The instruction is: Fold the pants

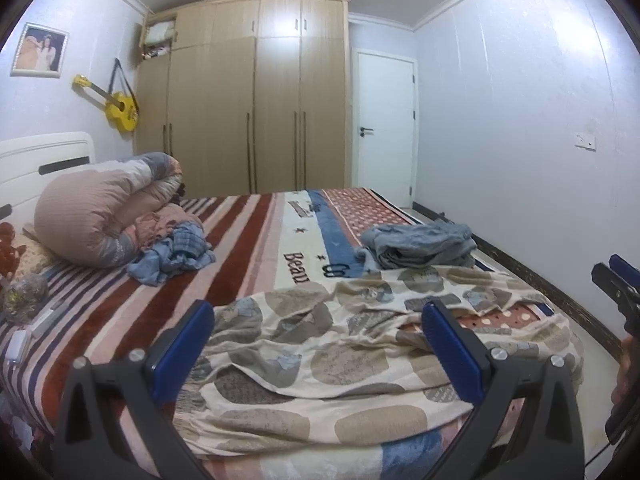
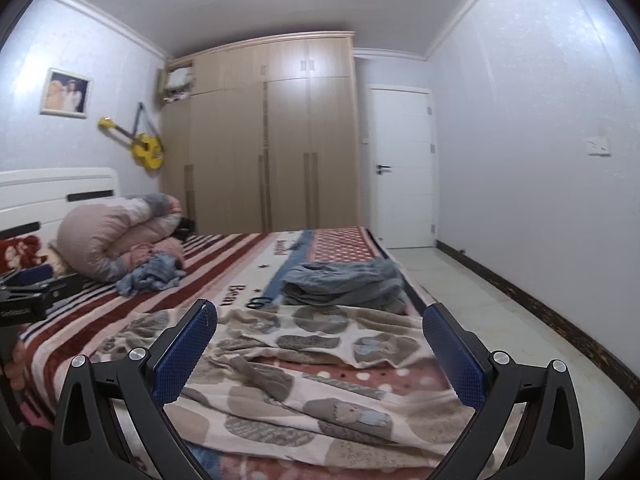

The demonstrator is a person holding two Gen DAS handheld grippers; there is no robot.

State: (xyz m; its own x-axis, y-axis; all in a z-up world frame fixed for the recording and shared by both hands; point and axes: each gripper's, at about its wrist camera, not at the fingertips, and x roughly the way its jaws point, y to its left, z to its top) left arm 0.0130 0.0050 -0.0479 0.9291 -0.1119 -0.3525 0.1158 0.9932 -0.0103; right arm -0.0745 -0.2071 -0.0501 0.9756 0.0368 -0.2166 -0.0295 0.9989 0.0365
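Cream pants printed with grey-brown ovals lie crumpled and spread across the near end of the striped bed; they also show in the right wrist view. My left gripper is open and empty, held just above the pants near the bed's front edge. My right gripper is open and empty above the right part of the pants. The right gripper also shows at the right edge of the left wrist view. The left gripper shows at the left edge of the right wrist view.
A folded grey-blue garment lies beyond the pants near the bed's right edge. A crumpled blue cloth and a rolled quilt sit at the left by the headboard. Tiled floor runs along the right. A wardrobe and door stand behind.
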